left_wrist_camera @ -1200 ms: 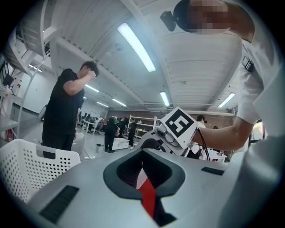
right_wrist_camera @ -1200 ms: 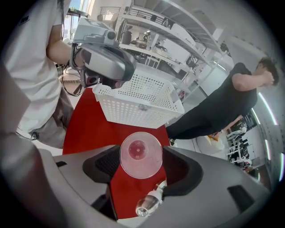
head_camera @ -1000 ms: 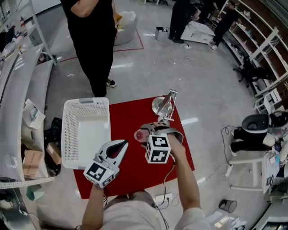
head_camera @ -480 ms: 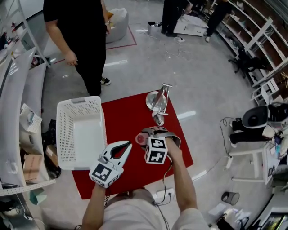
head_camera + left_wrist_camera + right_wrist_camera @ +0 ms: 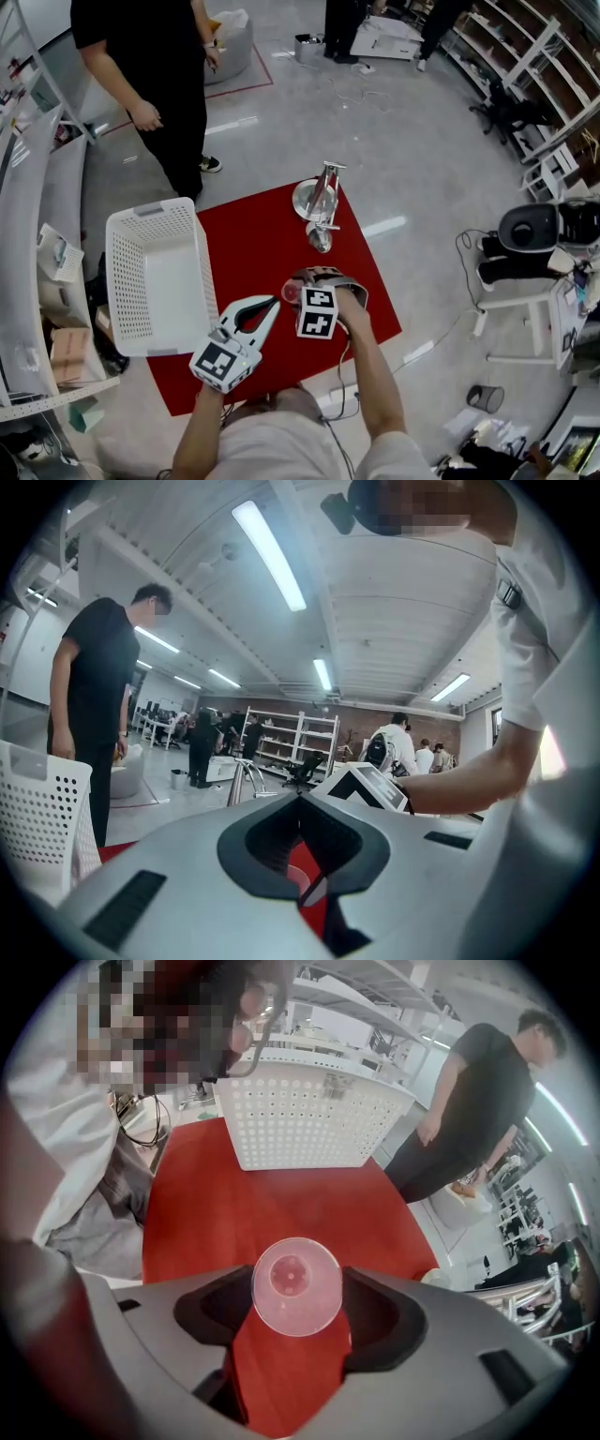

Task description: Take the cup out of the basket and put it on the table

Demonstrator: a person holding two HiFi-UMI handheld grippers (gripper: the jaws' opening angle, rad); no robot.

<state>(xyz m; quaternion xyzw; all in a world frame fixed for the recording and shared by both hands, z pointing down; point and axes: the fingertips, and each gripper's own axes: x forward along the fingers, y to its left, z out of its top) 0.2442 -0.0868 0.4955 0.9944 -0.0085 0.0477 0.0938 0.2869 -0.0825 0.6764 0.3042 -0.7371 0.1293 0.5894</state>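
Cup (image 5: pixel 296 1286) is out of the basket and sits between the jaws of my right gripper (image 5: pixel 298 1311). The jaws stand wide, and their dark pads press on the cup from both sides, so they hold it. The cup is clear with a light pink look. From above I see it as a round ring with a smaller ring inside. It is over the red table top (image 5: pixel 258 248), a little to the right of the middle and toward the near side. I cannot tell if its bottom touches the table.

My left gripper (image 5: pixel 273 305) is just to the left of the cup, on the near side. Its jaws are closed together at the tips, with nothing between them.

The white basket (image 5: pixel 120 281) with little holes stands on the left part of the table, well apart from the cup. A shiny metal stand (image 5: pixel 319 202) with a round foot is at the far edge of the table. A person in black clothes (image 5: pixel 155 66) stands on the floor past the far left corner.
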